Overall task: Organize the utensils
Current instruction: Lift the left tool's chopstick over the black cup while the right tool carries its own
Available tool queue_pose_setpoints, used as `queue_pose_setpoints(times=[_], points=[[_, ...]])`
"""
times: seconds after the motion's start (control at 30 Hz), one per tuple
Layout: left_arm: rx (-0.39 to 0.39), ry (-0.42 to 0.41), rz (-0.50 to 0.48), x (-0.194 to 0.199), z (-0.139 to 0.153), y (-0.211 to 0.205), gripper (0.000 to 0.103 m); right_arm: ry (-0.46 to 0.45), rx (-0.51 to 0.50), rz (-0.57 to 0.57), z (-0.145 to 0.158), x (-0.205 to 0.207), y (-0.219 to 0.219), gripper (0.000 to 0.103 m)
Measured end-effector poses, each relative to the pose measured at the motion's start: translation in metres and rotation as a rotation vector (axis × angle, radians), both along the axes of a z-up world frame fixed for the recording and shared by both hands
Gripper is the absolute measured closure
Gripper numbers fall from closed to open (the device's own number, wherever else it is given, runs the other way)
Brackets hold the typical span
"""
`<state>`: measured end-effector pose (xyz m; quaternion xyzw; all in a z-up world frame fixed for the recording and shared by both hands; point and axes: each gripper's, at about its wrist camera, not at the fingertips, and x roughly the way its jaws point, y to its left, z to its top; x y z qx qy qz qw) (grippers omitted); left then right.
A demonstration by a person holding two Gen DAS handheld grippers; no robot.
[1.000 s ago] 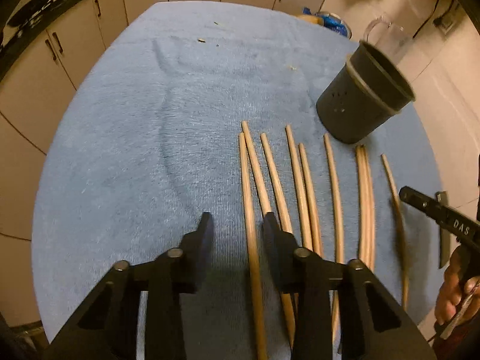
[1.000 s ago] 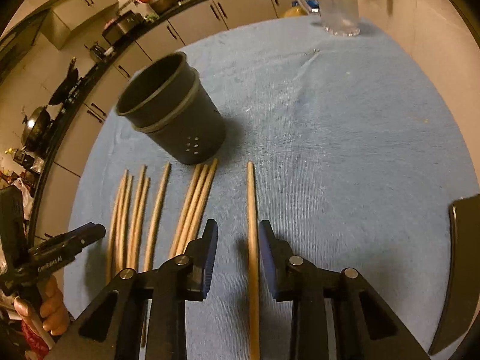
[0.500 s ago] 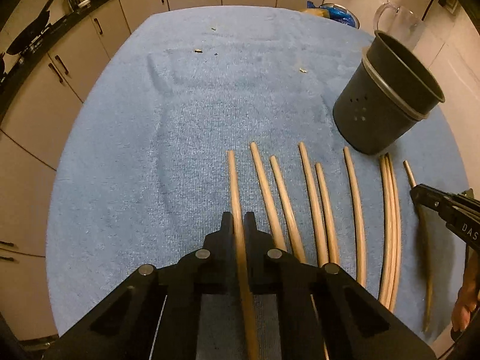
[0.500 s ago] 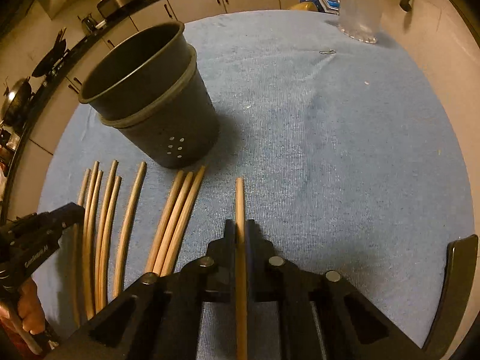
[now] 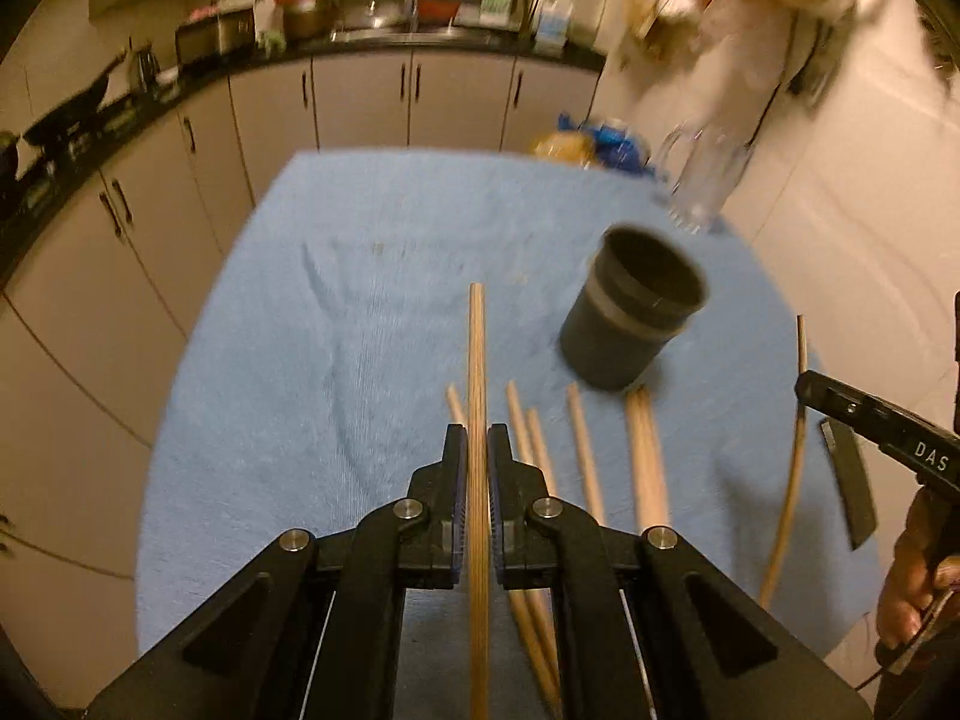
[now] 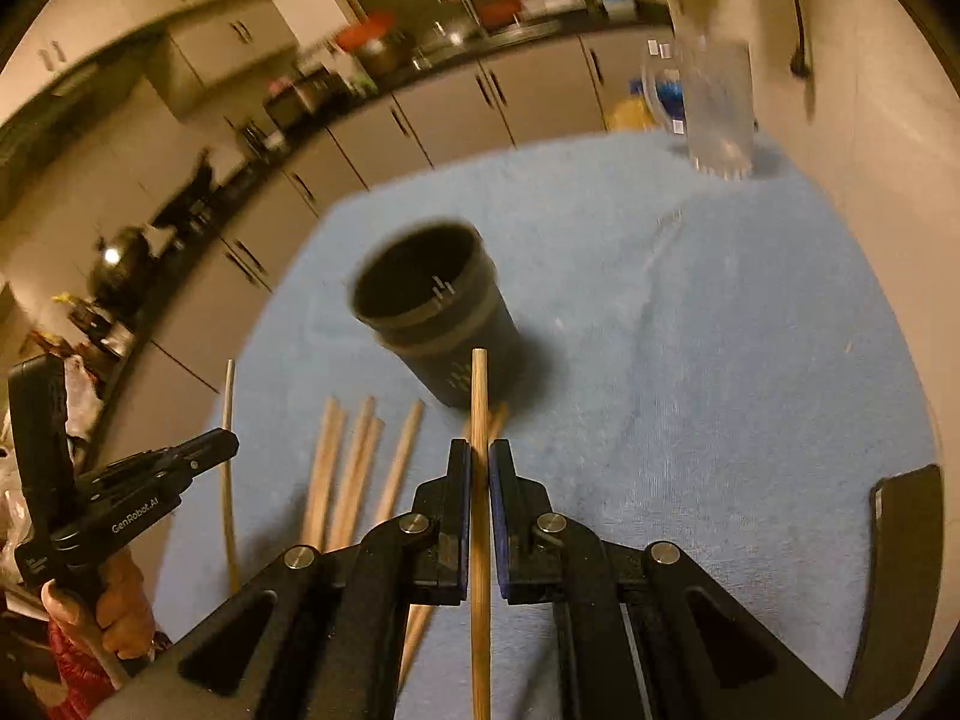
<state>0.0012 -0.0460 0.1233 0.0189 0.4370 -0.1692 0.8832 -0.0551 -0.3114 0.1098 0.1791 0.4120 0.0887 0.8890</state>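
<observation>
My left gripper is shut on a wooden chopstick, lifted off the blue towel. My right gripper is shut on another wooden chopstick, also raised, its tip in front of the dark round utensil holder. That holder stands upright on the towel, ahead and to the right in the left wrist view. Several chopsticks still lie side by side on the towel below the holder. In each view the other gripper shows at the edge, holding its chopstick.
A clear glass pitcher stands at the towel's far right corner. Kitchen cabinets and a cluttered counter run behind the table. A person's hand grips the left tool's handle. The blue towel covers the table top.
Both grippers closed on a chopstick each, then rose and tilted up with them. The view now reaches the cabinets and counter beyond the table.
</observation>
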Motion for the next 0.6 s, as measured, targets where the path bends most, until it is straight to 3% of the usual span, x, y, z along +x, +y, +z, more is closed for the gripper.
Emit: queue_pose_setpoints(times=[0.27,0.6], points=[[-0.045,-0.118,-0.018,-0.025,0.06,0.0,0.097,-0.183,0.024,-0.004,0.051,-0.03,0.003,0.096],[-0.071,-0.218,-0.035,-0.027,0.124,-0.014,0.097,-0.302,0.048,-0.027,0.097,-0.039,-0.012,0.096]])
